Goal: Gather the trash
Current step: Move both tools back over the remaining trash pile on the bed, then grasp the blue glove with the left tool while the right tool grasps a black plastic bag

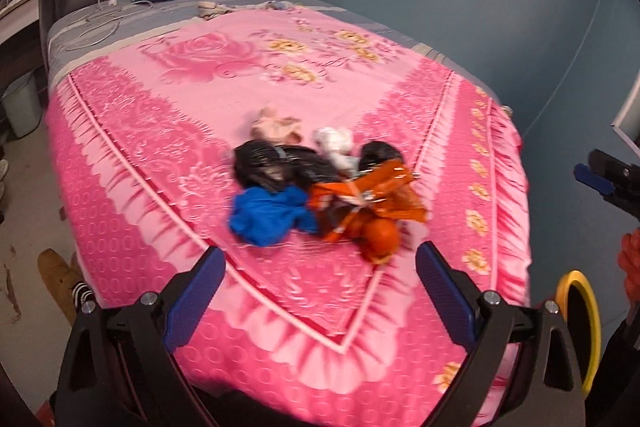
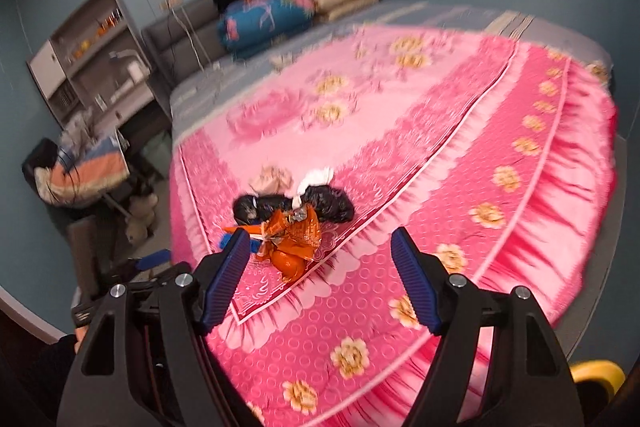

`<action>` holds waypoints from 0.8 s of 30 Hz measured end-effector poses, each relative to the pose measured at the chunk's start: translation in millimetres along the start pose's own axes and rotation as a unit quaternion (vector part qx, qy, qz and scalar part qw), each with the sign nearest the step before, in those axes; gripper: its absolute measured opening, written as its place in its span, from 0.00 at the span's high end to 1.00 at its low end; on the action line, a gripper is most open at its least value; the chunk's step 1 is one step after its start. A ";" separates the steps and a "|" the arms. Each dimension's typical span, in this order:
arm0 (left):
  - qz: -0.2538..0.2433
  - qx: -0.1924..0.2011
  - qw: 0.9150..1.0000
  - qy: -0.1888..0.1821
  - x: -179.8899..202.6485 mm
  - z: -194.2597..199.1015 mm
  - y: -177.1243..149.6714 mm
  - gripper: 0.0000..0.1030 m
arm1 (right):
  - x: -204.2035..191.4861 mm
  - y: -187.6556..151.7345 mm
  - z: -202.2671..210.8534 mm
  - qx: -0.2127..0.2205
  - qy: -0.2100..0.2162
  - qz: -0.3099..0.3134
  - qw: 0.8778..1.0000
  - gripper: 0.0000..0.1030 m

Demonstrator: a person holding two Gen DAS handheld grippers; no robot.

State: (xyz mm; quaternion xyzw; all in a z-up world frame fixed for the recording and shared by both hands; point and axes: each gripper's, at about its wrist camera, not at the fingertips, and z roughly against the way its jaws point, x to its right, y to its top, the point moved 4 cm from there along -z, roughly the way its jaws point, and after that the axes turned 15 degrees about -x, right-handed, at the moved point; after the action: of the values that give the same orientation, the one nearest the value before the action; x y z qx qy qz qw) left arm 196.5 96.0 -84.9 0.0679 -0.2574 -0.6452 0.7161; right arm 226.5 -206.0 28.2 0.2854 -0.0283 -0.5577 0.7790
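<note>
Pink floral blanket [image 1: 168, 163] covers the bed; the trash sits in one loose heap near its middle, toward the foot end. Heap contents: orange foil wrapper [image 1: 368, 199] nearest the cameras, blue crumpled piece [image 1: 266, 215] just beside it, black plastic bag [image 1: 276, 165] behind, white wad [image 1: 334, 143] and a pale pink wad [image 1: 276, 127] at the back, all touching or overlapping. Judgement: every piece looks light, soft and crushable; the foil and plastic are likely slick and springy, so a pinch on a bunched fold or twisted neck should hold better than on a flat face. The orange wrapper has a gathered knot at its centre, a fair place to take hold. Left gripper [image 1: 320, 295]: fingers spread wide, nothing between them, tilted down at the heap from the foot of the bed, well short of it. Right gripper [image 2: 318, 285]: fingers also spread and empty, angled down, with the orange wrapper just beyond the left finger. Both views are motion-blurred. A yellow rim [image 1: 588, 323] shows at the lower right, perhaps a bin; cannot tell.
</note>
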 end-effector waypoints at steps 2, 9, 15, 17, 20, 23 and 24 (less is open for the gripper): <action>0.000 -0.005 1.000 0.005 -11.5 -5.9 0.9 0.10 | -4.6 20.3 -39.5 -0.036 -0.003 0.002 0.999 0.33; -0.026 -0.027 0.999 0.022 -32.8 -32.8 17.7 0.10 | -5.6 62.2 -144.2 -0.119 -0.027 -0.012 0.992 0.33; -0.059 -0.040 0.997 0.031 -31.1 -52.9 36.3 0.10 | 2.3 84.2 -204.3 -0.160 -0.045 -0.033 0.986 0.33; -0.062 -0.046 0.997 0.026 -30.9 -58.5 40.5 0.10 | 1.4 87.8 -215.5 -0.168 -0.049 -0.033 0.984 0.33; -0.064 -0.052 0.996 0.030 -34.1 -68.9 46.6 0.10 | 0.0 93.3 -229.8 -0.173 -0.063 -0.031 0.982 0.33; -0.053 -0.063 0.996 0.019 -39.7 -79.6 50.3 0.10 | -1.3 97.4 -237.7 -0.171 -0.080 -0.026 0.982 0.32; -0.049 -0.066 0.996 0.015 -41.2 -83.1 51.3 0.10 | -2.9 97.7 -243.6 -0.177 -0.087 -0.021 0.980 0.32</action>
State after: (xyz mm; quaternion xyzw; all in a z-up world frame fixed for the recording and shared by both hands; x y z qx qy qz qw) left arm 278.6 124.1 -145.7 0.0423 -0.1999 -0.6941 0.6903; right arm 396.9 -81.8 -128.0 0.0941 0.0087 -0.5928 0.7998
